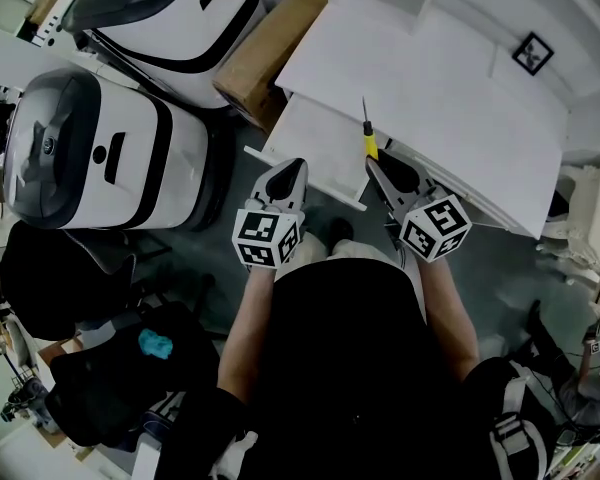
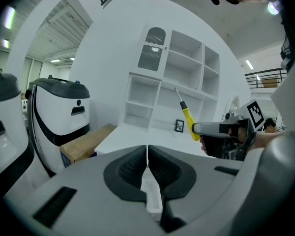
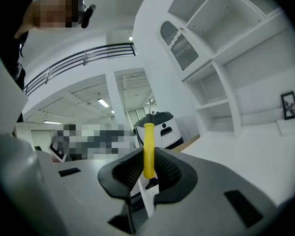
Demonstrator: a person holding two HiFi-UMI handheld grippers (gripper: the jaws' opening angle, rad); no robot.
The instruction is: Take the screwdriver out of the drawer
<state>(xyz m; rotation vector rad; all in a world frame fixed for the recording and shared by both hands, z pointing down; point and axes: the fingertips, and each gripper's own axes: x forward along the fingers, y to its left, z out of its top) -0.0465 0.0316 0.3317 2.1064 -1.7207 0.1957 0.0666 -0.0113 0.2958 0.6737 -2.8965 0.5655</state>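
Observation:
A screwdriver [image 1: 368, 138] with a yellow handle and a thin dark shaft stands out of my right gripper [image 1: 383, 171], which is shut on its handle, above the front edge of the white desk [image 1: 430, 88]. In the right gripper view the yellow handle [image 3: 148, 149] sits pinched between the dark pads. The left gripper view shows the screwdriver [image 2: 188, 119] tilted up from the right gripper [image 2: 221, 129]. An open white drawer [image 1: 310, 138] juts from the desk's left part. My left gripper [image 1: 287, 178] is shut and empty, just in front of the drawer.
Two white-and-black machines [image 1: 90, 153] [image 1: 170, 18] stand left of the desk, with a cardboard box [image 1: 270, 48] between them and it. A small framed picture [image 1: 532, 53] and white shelves [image 2: 172, 77] are at the desk's back. A black bag [image 1: 130, 368] lies on the floor.

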